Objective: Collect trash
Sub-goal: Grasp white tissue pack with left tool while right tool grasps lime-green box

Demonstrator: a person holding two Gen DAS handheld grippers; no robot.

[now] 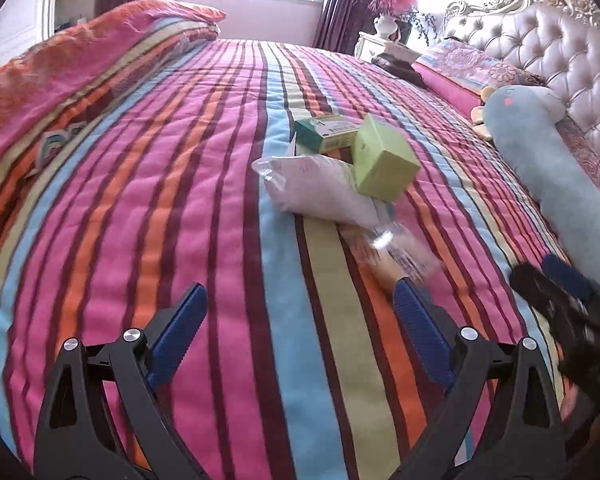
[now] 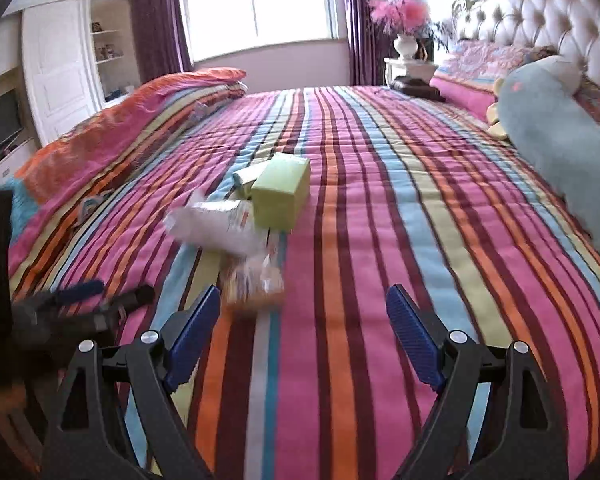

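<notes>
A small heap of trash lies mid-bed on the striped bedspread (image 1: 160, 200): a light green box (image 1: 384, 160), a dark green carton (image 1: 328, 130) behind it, a white plastic bag (image 1: 320, 188) and a clear crinkly wrapper (image 1: 400, 252) nearest me. My left gripper (image 1: 300, 308) is open and empty, its right fingertip just short of the wrapper. In the right wrist view the same green box (image 2: 282, 194), white bag (image 2: 216, 226) and wrapper (image 2: 256, 280) lie ahead-left of my right gripper (image 2: 304, 306), which is open and empty.
A long blue plush toy (image 1: 552, 168) lies along the right side by pillows (image 1: 472, 66) and a tufted headboard (image 1: 548, 40). A folded orange-pink quilt (image 1: 60, 76) runs along the left side. A nightstand with a vase (image 2: 406, 46) stands beyond the bed.
</notes>
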